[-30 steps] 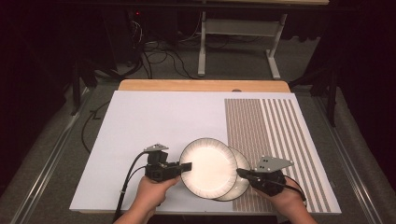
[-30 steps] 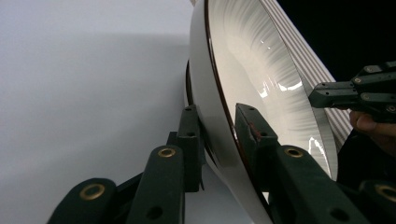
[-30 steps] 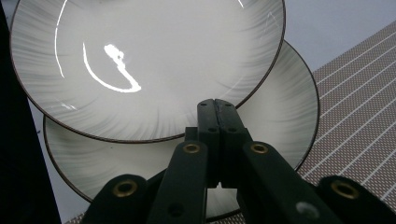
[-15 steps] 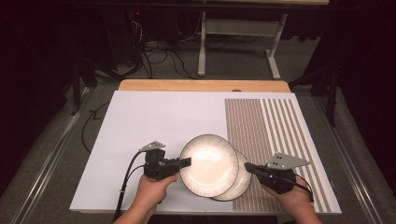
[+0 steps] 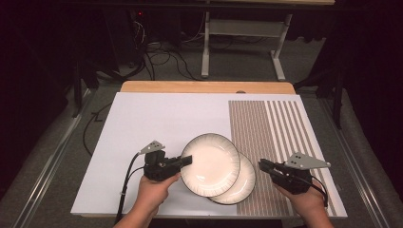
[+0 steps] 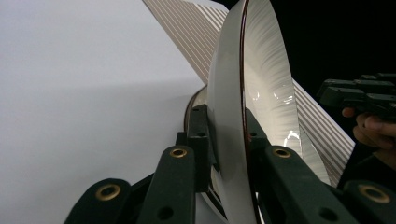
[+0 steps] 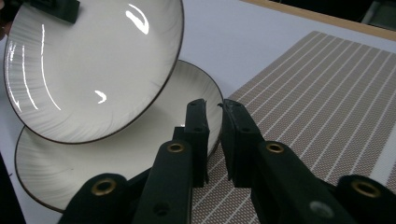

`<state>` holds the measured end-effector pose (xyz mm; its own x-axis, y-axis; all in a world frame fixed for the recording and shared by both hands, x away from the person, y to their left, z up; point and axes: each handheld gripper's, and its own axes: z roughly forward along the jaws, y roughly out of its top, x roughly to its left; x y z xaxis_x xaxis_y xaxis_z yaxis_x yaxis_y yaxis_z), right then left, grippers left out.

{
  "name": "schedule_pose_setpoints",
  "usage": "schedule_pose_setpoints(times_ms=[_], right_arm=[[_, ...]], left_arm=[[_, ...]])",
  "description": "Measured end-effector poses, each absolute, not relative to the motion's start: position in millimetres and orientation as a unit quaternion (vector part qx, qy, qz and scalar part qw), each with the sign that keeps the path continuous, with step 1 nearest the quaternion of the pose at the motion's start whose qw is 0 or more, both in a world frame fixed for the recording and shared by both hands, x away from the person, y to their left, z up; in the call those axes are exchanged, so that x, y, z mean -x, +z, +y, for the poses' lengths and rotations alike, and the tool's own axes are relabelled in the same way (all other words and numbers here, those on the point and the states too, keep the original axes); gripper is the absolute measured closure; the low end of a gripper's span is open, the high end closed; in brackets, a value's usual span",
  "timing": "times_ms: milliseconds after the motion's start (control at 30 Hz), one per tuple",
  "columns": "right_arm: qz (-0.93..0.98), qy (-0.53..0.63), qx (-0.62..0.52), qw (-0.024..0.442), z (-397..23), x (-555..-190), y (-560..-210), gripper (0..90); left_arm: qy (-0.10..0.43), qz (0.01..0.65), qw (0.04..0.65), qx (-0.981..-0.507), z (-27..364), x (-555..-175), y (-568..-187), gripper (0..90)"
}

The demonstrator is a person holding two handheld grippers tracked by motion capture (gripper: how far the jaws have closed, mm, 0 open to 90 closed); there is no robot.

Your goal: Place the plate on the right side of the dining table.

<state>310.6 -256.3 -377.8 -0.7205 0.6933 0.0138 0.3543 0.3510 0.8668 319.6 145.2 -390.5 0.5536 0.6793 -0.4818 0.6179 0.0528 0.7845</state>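
White, dark-rimmed upper plate is clamped at its left rim by the left gripper and held tilted above the lower plate, which lies on the bench half over the striped mat. Beside that plate, the right gripper has just been opening its jaws slightly; nothing sits between them.

White plates w/ dark rims (ribbed edges), brown-white striped mat, white table cover.
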Motion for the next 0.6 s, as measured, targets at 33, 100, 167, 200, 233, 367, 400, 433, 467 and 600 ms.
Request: schedule_pose_setpoints(times_ms=[33,100,167,200,233,367,400,433,467,600], right_arm=[[0.797,0.469,-0.33,0.188,-258.4,-310.6,-377.0,78.4],[0.791,0.47,-0.339,0.194,-260.9,-310.1,-375.6,75.7],[0.786,0.473,-0.343,0.2,-263.9,-309.9,-373.8,72.3],[0.782,0.475,-0.348,0.202,-265.7,-309.5,-372.7,70.1],[0.777,0.48,-0.351,0.207,-268.7,-309.6,-371.2,67.1],[0.758,0.495,-0.37,0.21,-277.9,-308.2,-367.5,55.0],[0.758,0.495,-0.37,0.21,-277.9,-308.2,-367.5,55.0],[0.754,0.495,-0.376,0.213,-280.0,-307.5,-366.8,51.6],[0.751,0.498,-0.377,0.215,-281.8,-307.4,-366.4,48.8],[0.742,0.505,-0.379,0.224,-286.9,-306.4,-365.1,38.2]], left_arm=[[0.03,0.471,0.552,-0.687,146.1,-319.8,-390.0,80.0],[0.039,0.47,0.553,-0.687,148.5,-320.2,-388.9,80.0],[0.049,0.467,0.555,-0.686,150.0,-320.7,-388.1,80.0],[0.055,0.464,0.557,-0.687,151.4,-320.8,-387.2,80.0],[0.06,0.462,0.557,-0.687,151.9,-320.5,-386.7,80.0],[0.092,0.443,0.564,-0.691,153.1,-317.1,-383.6,80.0],[0.103,0.435,0.566,-0.693,152.7,-315.2,-382.4,80.0],[0.111,0.429,0.567,-0.694,152.0,-313.5,-381.5,80.0],[0.12,0.422,0.57,-0.695,150.7,-311.5,-380.7,80.0],[0.158,0.388,0.572,-0.705,146.0,-303.5,-376.6,80.0]])
